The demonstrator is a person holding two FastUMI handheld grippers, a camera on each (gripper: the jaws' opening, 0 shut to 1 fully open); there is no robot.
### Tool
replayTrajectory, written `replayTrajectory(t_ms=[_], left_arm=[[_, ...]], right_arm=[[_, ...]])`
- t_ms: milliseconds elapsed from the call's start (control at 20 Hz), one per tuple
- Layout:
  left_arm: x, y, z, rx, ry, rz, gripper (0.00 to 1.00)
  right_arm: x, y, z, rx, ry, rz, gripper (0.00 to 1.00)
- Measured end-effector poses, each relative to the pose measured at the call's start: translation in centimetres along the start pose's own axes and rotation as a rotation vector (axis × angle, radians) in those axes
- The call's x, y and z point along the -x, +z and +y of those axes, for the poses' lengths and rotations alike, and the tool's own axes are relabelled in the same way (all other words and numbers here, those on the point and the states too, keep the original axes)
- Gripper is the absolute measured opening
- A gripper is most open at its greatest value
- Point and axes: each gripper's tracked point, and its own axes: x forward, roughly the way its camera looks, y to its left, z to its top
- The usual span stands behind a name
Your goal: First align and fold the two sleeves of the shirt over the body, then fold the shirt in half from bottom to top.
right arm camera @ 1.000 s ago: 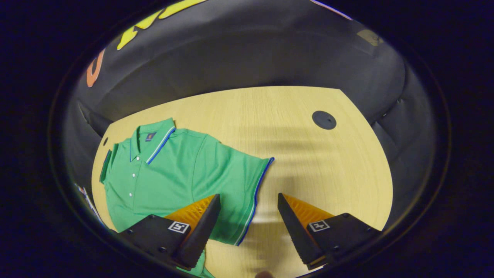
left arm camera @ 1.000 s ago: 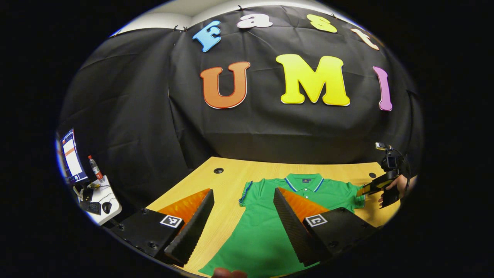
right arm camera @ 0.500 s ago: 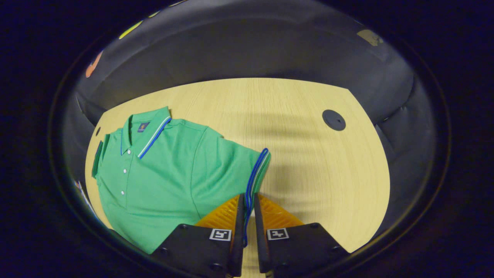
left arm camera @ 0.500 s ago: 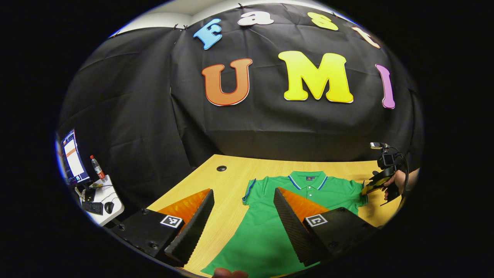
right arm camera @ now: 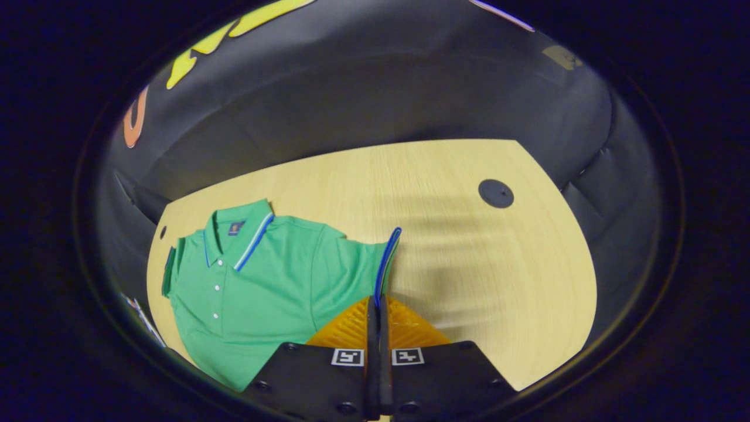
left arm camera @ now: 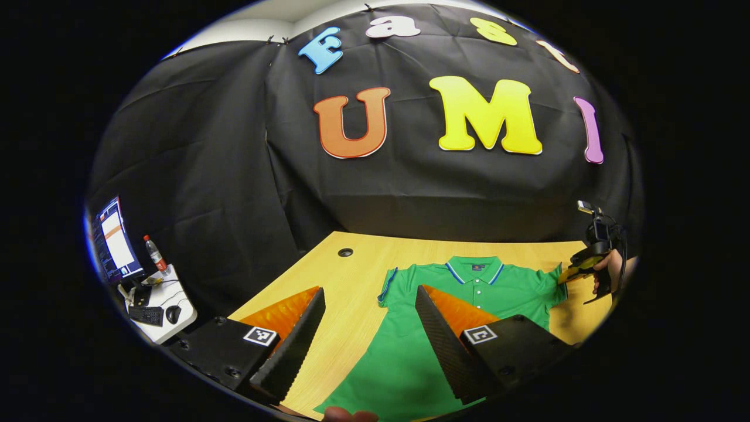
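A green polo shirt [left arm camera: 410, 346] with blue-and-white collar trim lies flat on the wooden table [left arm camera: 351, 275], collar toward the wall. My left gripper [left arm camera: 366, 310] hovers open above the shirt's left side, nothing between its fingers. In the right gripper view the same shirt [right arm camera: 258, 281] spreads to the left, and my right gripper [right arm camera: 378, 308] is shut on the blue-trimmed cuff of the sleeve [right arm camera: 387, 264], which stands lifted off the table. The left gripper view shows that right gripper [left arm camera: 577, 272] and the hand holding it at the far right.
Round cable holes sit in the table top [left arm camera: 345, 252] [right arm camera: 495, 193]. A side desk [left arm camera: 155, 305] at far left carries a monitor, bottle, keyboard and mouse. Bare table [right arm camera: 498, 264] stretches right of the held sleeve.
My right gripper went from open around the sleeve cuff to fully shut on it, then raised the cuff. My left gripper stayed open, drifting slightly.
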Motion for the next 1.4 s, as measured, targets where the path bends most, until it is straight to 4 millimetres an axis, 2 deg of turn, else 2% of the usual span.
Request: replayTrajectory(t_ms=[150,400,550,700,750,850,1000,1100,1150,1250,1300,1400], left_arm=[[0.5,0.2,-0.1,-0.009,-0.019,-0.002,1.00],[1.5,-0.1,1.6,-0.002,-0.004,0.011,1.00],[2.1,-0.8,3.0,0.008,0.009,0.029,1.00],[2.9,-1.6,4.3,0.004,0.026,0.054,1.00],[3.4,-1.7,4.7,-0.001,0.030,0.057,1.00],[4.0,-2.1,5.4,-0.013,0.041,0.063,1.00],[4.7,-2.4,6.1,-0.017,0.055,0.077,1.00],[4.7,-2.3,5.9,-0.008,0.060,0.081,1.00],[4.8,-2.3,5.9,-0.006,0.059,0.083,1.00],[4.9,-2.5,5.7,-0.007,0.059,0.084,1.00],[4.9,-2.4,5.5,-0.007,0.057,0.085,1.00],[4.6,-2.1,4.0,-0.001,0.029,0.084,1.00]], right_arm=[[1.8,1.2,2.8,0.022,0.037,-0.032,0.02],[2.6,1.2,9.8,0.039,0.114,-0.057,0.02],[1.2,0.3,13.7,0.047,0.146,-0.045,0.02],[-1.1,-1.0,16.5,0.020,0.172,0.003,0.02],[-2.0,-1.4,17.0,0.009,0.174,0.017,0.05],[-3.3,-1.8,18.0,-0.001,0.171,0.033,0.02],[-3.8,-2.2,19.3,-0.035,0.191,0.042,0.03],[-3.7,-2.3,20.1,-0.050,0.216,0.053,0.01],[-3.6,-2.4,20.4,-0.052,0.237,0.052,0.22],[-3.0,-2.0,20.6,-0.053,0.253,0.035,0.37],[-2.6,-1.8,20.2,-0.047,0.251,0.024,0.36],[-1.2,-1.1,19.1,-0.034,0.259,0.003,0.67]])
